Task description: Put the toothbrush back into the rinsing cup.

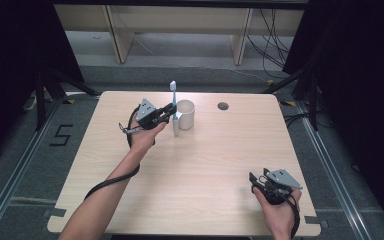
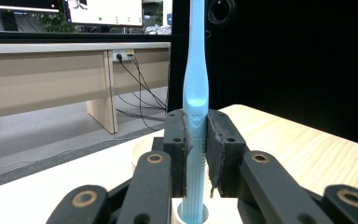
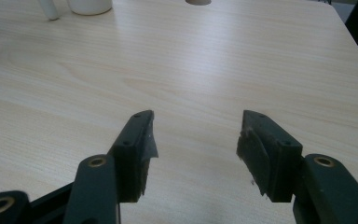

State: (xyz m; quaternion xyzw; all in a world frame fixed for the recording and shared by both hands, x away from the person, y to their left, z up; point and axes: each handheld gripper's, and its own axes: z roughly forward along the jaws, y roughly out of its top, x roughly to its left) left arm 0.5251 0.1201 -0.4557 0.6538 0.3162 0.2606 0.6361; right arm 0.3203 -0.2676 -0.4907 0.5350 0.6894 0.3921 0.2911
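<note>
black jaws of the left gripper (image 2: 196, 154) sit closest in the left gripper view, clamped on a light blue toothbrush (image 2: 196, 98) that stands upright between the pads. its top is cut off by the upper edge of that view, and its lower end drops behind the jaws toward a pale round rim whose identity cannot be made out there. from the high view the toothbrush (image 1: 174, 107) is held just beside a white mug (image 1: 186, 114) at the far middle of the table (image 1: 205, 165); whether brush and mug touch cannot be told. the brush head is small and blurred.

right gripper (image 1: 260, 181) hovers near the table's near right corner, its jaws spread wide with nothing between them; in the right gripper view (image 3: 195, 140) bare wood shows through the gap. the mug's base (image 3: 89, 5) is cropped at the top of that view.

the table is pale wood grain with a round cable hole (image 1: 223, 106) near its far edge. beyond it lie grey floor, a light wooden bench (image 1: 180, 30) and loose black cables (image 1: 272, 40); dark curtains flank both sides. a "5" (image 1: 60, 135) is marked on the floor at left.
</note>
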